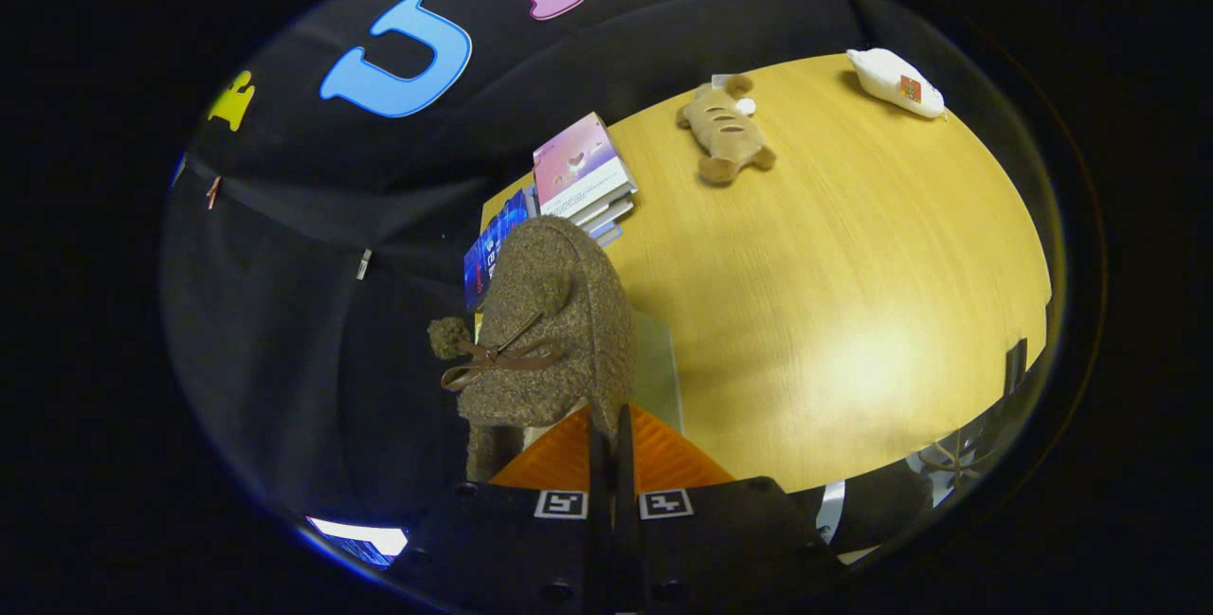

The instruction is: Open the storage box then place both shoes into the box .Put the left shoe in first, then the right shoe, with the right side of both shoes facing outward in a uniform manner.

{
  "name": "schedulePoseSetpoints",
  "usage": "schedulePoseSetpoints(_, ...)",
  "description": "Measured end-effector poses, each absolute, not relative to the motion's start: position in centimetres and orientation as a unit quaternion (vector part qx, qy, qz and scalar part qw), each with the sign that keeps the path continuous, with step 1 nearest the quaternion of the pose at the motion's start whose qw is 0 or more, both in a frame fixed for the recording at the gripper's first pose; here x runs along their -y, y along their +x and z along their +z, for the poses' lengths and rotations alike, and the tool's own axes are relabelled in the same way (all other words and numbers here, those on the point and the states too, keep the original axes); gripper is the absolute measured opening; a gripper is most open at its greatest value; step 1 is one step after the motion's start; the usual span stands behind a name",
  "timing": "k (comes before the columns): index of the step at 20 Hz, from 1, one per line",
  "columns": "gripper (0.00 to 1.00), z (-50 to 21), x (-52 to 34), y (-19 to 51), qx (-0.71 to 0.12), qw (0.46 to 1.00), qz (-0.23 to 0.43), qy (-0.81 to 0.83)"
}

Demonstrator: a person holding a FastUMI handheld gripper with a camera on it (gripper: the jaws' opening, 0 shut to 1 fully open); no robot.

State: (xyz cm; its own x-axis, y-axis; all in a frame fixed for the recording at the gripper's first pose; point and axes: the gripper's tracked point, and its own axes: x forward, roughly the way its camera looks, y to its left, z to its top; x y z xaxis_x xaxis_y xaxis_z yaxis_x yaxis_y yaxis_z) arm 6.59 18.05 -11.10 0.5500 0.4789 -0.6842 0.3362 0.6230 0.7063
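The gripper (606, 425) was clenched on the edge of a brown fuzzy shoe (554, 321), its two fingers (663, 459) drawn almost together with only a thin slit between them, pinching the shoe's collar at its rear. The shoe hung lifted above the table's near corner, its toe pointing away from the fingers toward the booth wall. A thin brown bow (497, 359) lay across the shoe's upper, with a small fuzzy pompom (445, 335) at the end of one lace, sticking out to the side.

Just beside the shoe, below it and partly hidden by it, a pale translucent panel (656, 369) rested on the wooden table (853, 293); whether this was the storage box or its lid could not be told. Beyond the shoe's toe, a stack of books (583, 174) sat at the table's far corner, a blue book (493, 250) lying just beside it. Farther along the table lay a brown plush toy (725, 127) with dark stripes, and well apart from it, near the table's far edge, a white bottle (896, 81) on its side.
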Motion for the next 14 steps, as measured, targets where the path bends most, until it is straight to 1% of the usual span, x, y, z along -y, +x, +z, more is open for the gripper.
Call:
schedulePoseSetpoints(2,0.05,-11.1,-20.6,6.5,-0.488,0.765,0.046,0.418)
schedulePoseSetpoints(6,0.05,-13.5,-24.7,6.4,-0.513,0.777,0.033,0.364)
schedulePoseSetpoints(14,0.06,-16.5,-26.8,6.0,-0.534,0.777,-0.001,0.334)
